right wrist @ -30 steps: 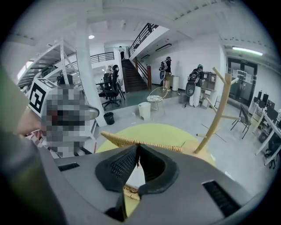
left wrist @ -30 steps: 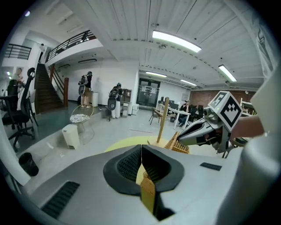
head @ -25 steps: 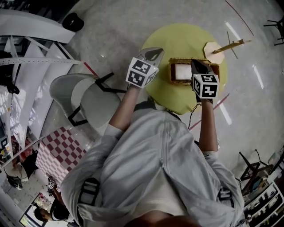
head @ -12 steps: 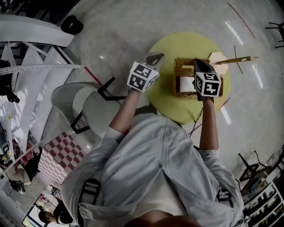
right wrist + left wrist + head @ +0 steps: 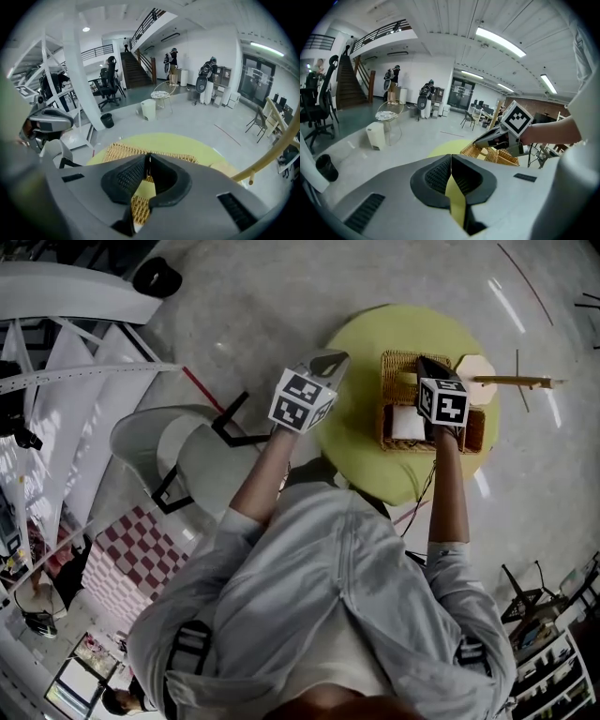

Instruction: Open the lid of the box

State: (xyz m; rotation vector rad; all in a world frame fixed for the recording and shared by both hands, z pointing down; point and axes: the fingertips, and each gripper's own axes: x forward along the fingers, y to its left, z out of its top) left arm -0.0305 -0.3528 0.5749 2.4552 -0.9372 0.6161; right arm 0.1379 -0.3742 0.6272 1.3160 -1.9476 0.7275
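Observation:
A wicker box [image 5: 385,432] stands on the round yellow table [image 5: 356,446], with something white inside. Its woven lid [image 5: 401,367] is swung up toward the far side, and in the right gripper view the lid [image 5: 123,151] fills the space just beyond the jaws. My right gripper [image 5: 427,363] reaches over the box. Its tips [image 5: 148,156] pinch the lid's edge, and the jaws are opening. My left gripper [image 5: 328,357] hovers at the table's left rim, apart from the box. It [image 5: 451,156] is shut with nothing in it.
A pale wooden board [image 5: 478,371] with a long stick [image 5: 514,382] lies at the table's far right. Two grey chairs [image 5: 187,451] stand left of the table, a black bin [image 5: 157,277] beyond them. A checked cloth [image 5: 131,554] lies at the lower left.
The right gripper has moved away from me with the lid's edge, and the lid has swung further up and back. The left gripper has stayed by the table's left rim.

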